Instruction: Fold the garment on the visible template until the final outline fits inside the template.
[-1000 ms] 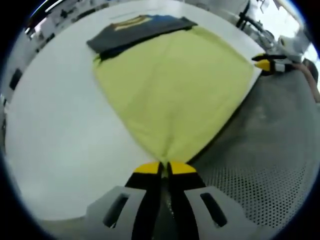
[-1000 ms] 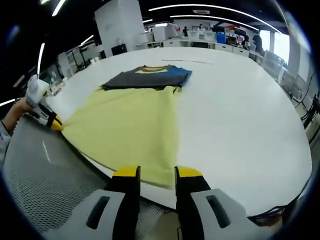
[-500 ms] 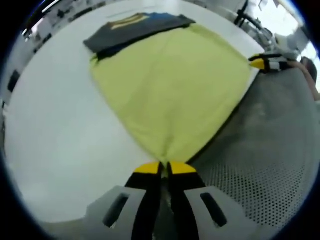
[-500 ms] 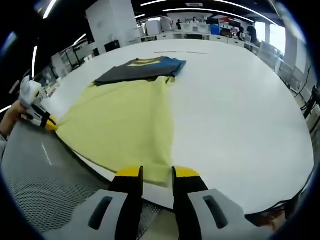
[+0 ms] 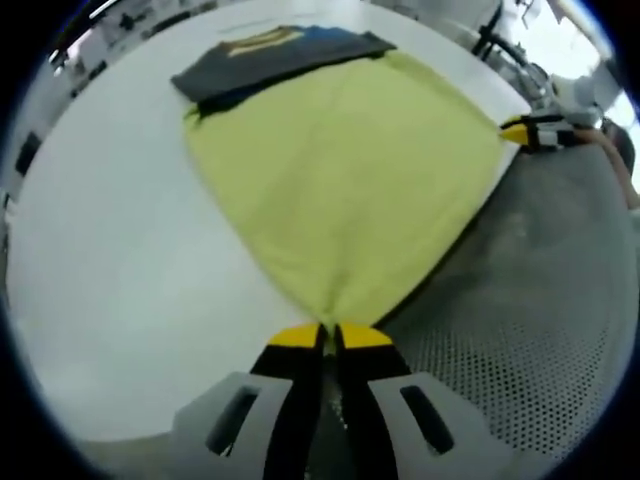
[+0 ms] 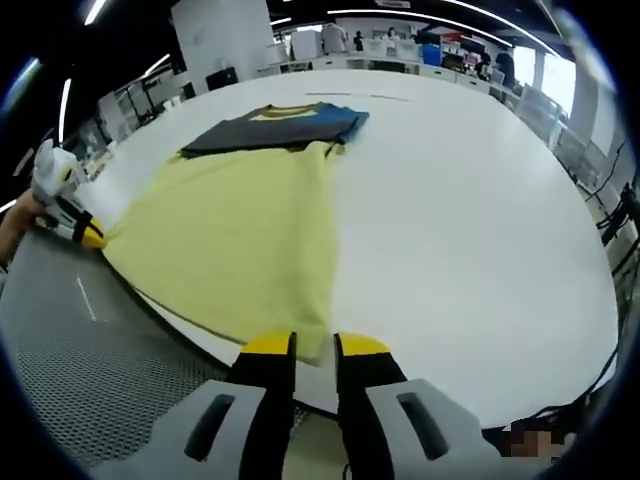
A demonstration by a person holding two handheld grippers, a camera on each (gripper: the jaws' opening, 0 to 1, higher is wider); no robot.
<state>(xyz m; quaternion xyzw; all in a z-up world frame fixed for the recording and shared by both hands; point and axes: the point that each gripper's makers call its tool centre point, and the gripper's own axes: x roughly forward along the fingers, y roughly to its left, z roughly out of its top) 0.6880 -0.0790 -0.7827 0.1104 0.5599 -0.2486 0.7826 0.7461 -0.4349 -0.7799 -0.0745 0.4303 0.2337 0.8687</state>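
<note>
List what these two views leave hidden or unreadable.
- Template outline: none can be made out on the white table in either view.
- Dark folded garment: yellow garment overlaps its near edge; print too small.
- Right tongs: whether they pinch the yellow hem, right gripper view, unclear.
- Background room: blurred, distorted.

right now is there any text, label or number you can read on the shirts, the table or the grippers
None can be read.
Dark folded garment: a yellow band near its collar, no letters legible.
Yellow garment: plain, no print.
White table: bare, no marks.
Left gripper and right gripper: yellow tips, no lettering.
Background room in the right gripper view: any signs are too small and blurred.
</note>
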